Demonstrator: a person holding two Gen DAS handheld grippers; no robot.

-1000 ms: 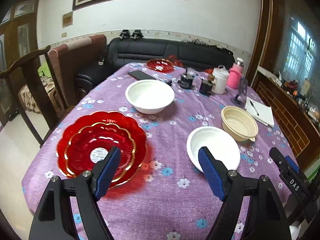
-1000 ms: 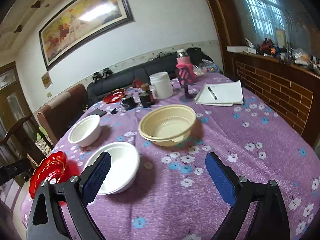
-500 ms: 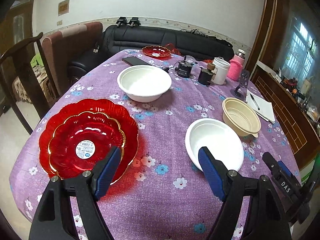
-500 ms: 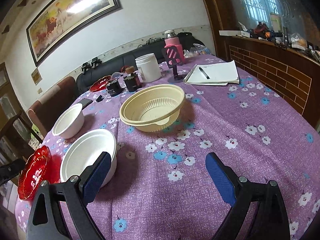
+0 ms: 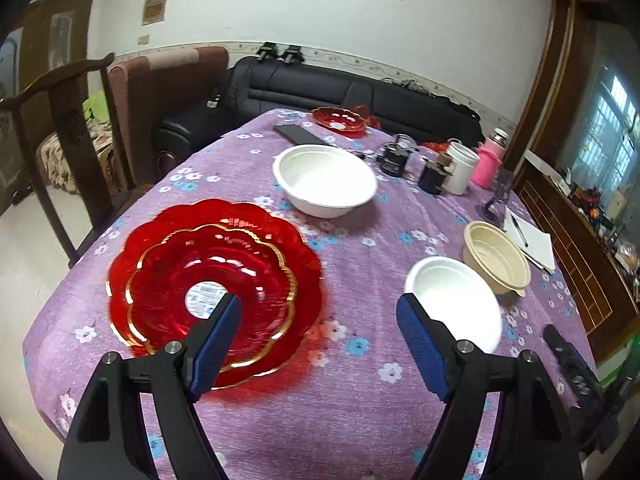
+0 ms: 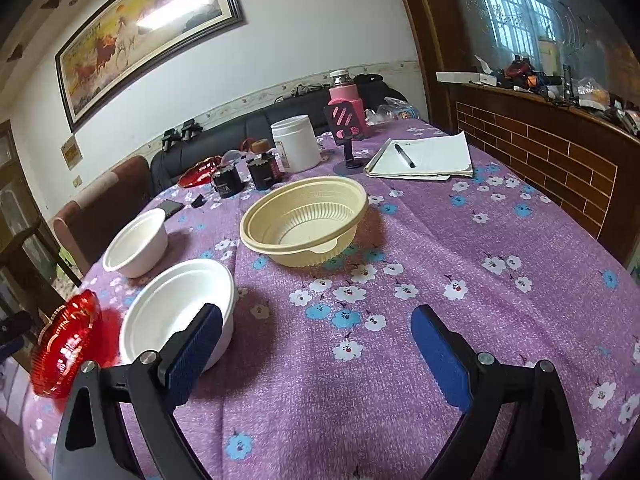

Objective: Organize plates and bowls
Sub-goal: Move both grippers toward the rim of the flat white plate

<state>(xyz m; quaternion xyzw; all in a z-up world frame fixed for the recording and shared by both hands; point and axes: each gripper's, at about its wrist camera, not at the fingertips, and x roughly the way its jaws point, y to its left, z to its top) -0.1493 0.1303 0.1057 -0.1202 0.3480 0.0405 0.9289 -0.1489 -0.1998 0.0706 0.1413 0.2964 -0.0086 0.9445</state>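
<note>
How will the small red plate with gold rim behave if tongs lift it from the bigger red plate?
The small red plate looks glossy like glass, so probably slippery and breakable. It sits nested on the bigger red plate, so its gold rim may be hard to get under. The scalloped edge could let the pads slide.

Purple floral tablecloth [image 5: 360, 400]: stacked red plates [image 5: 216, 276], two white bowls [image 5: 326, 180], beige bowl [image 6: 306, 220], notepad [image 6: 424, 156].

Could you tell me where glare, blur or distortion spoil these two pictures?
Left wrist view: red plates smeared by motion blur, fisheye bending the walls. Right wrist view: sharper, with glare on the framed painting, a blown-out window, and dark corners.
</note>
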